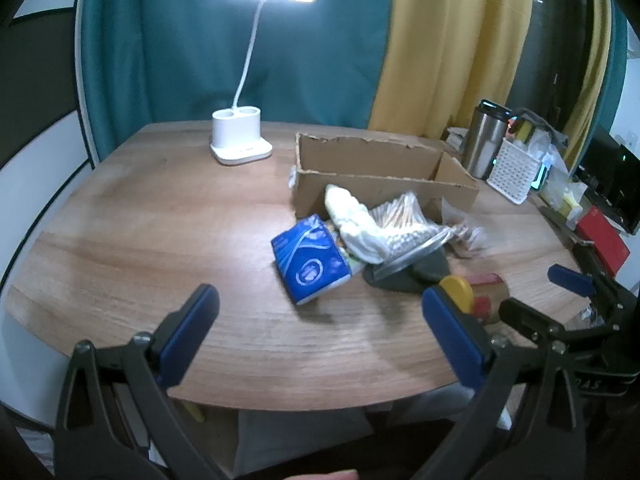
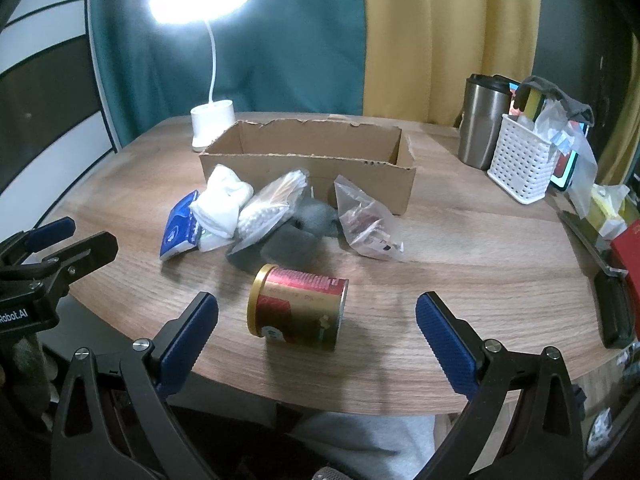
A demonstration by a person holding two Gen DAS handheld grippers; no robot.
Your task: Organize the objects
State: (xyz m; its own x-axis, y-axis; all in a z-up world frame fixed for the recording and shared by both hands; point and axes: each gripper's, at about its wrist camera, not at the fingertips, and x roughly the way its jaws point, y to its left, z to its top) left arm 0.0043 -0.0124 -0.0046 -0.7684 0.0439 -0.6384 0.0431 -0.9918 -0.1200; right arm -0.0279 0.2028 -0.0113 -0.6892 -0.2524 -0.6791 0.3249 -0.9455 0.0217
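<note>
wooden table (image 2: 460, 264) holds a cardboard box (image 2: 308, 168), with a red tin (image 2: 298, 308) on its side in front. left gripper (image 1: 320, 336) and right gripper (image 2: 316, 334) both gape wide, holding nothing.

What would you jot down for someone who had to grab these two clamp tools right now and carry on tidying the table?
Left gripper: open, empty, hovering over the near table edge.
Right gripper: open, empty, with the red and gold can lying on its side just ahead of it.
Cardboard box: at the middle of the table, open; what shows of its inside looks empty.
Pile in front of the box: blue tissue pack, white socks, bag of cotton swabs, grey cloth, clear bag of small items.
Done: nothing appears sorted yet.
Left: presumably every item goes into the box; the can seems the easiest start.
</note>
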